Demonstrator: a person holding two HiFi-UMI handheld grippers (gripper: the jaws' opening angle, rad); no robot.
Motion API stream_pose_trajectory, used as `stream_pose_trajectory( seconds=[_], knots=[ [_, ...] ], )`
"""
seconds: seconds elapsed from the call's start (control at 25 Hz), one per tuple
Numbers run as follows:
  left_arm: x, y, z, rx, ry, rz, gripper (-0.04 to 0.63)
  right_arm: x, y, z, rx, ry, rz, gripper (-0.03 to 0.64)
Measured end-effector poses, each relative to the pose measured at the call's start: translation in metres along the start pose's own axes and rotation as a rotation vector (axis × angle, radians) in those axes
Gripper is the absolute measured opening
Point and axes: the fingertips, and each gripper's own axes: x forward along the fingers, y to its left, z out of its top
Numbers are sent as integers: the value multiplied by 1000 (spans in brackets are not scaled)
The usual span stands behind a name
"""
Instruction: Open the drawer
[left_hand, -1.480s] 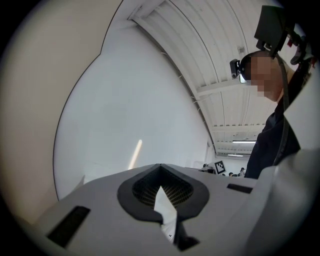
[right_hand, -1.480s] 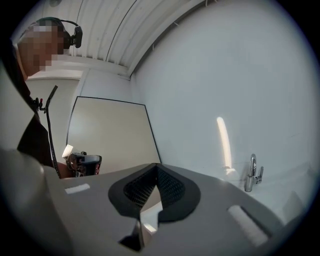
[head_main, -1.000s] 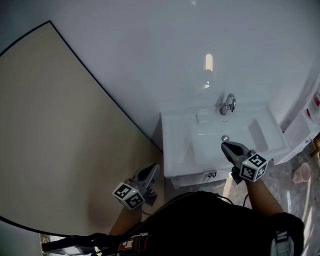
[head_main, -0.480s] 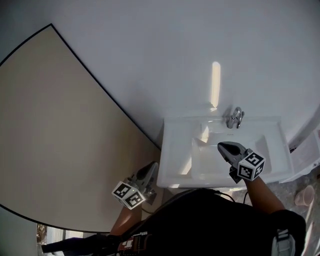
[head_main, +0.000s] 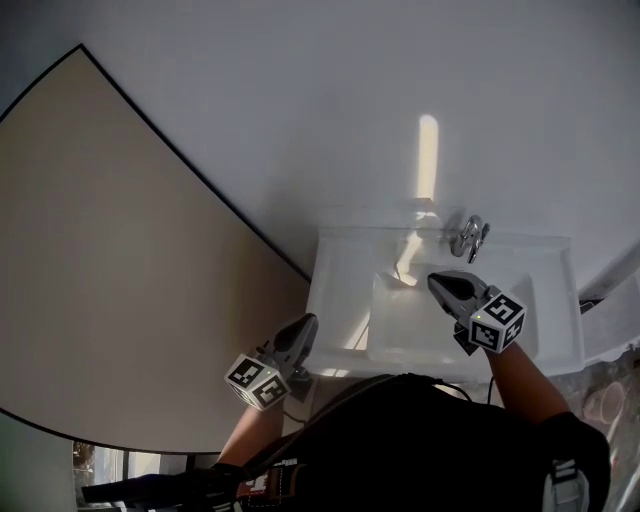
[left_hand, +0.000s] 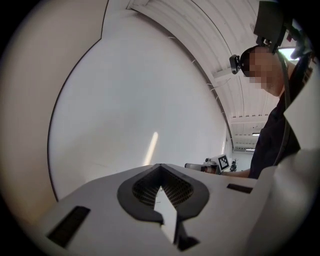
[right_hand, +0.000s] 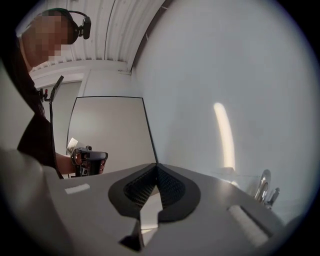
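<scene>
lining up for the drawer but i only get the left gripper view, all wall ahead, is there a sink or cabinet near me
Observer: Yes. The head view shows a white sink just to the right of the left gripper, which sits by its left edge.
Operator: where's the right gripper
Observer: The right gripper is over the sink, a little short of the faucet.
Operator: holding anything
Observer: No. Its own view shows the jaws shut with nothing between them.
</scene>
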Motion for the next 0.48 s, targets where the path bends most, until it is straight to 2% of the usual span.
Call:
stream_pose_trajectory(
  seconds=[0.2,0.48],
  knots=[
    [32,14,-8,-26,37,-49,-9,3,-21,-6,9,13,-60,2],
    [80,44,-8,-56,98,-231,-9,14,-35,-7,48,10,-218,2]
  ],
)
